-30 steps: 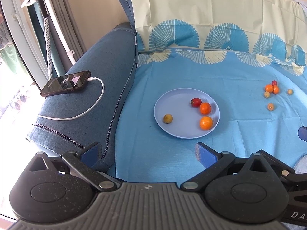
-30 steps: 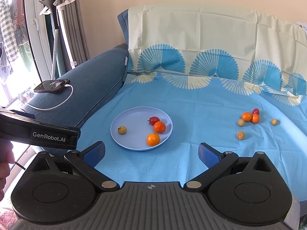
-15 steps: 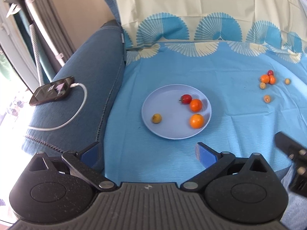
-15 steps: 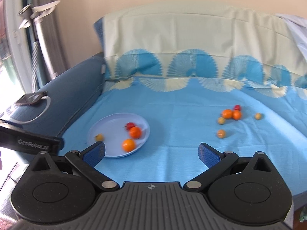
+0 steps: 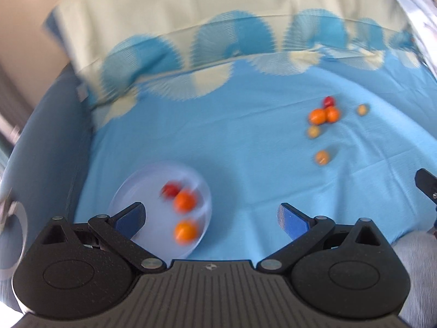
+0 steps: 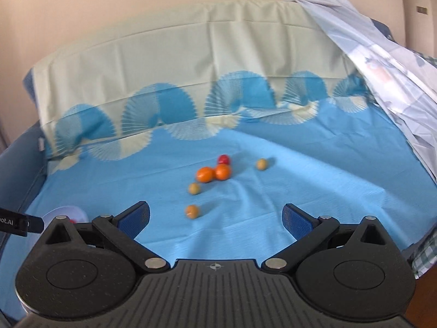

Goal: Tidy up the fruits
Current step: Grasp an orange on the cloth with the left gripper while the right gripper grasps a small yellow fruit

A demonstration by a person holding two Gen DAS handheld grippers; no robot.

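Observation:
A pale blue plate (image 5: 128, 191) lies on the blue sheet at lower left in the left wrist view, holding a red tomato (image 5: 170, 190) and two oranges (image 5: 185, 201) (image 5: 186, 231). My left gripper (image 5: 211, 218) is open and empty just in front of it. Loose fruit lies to the right: two oranges (image 6: 205, 174) (image 6: 223, 171), a red tomato (image 6: 224, 159) and three small yellow-orange fruits (image 6: 194, 188) (image 6: 192, 211) (image 6: 261, 164). My right gripper (image 6: 215, 217) is open and empty, just short of the nearest small fruit.
A blue-and-cream patterned sheet (image 6: 245, 218) covers a sofa seat and backrest. A dark blue armrest (image 5: 35, 142) rises at the left. A pale crumpled cloth (image 6: 382, 63) drapes over the right side. The left gripper's body (image 6: 16, 222) pokes into the right wrist view.
Both grippers have swung to the right. The plate has slid to lower left in both views, and the loose fruit now sits centred ahead of the right gripper. Both stay open.

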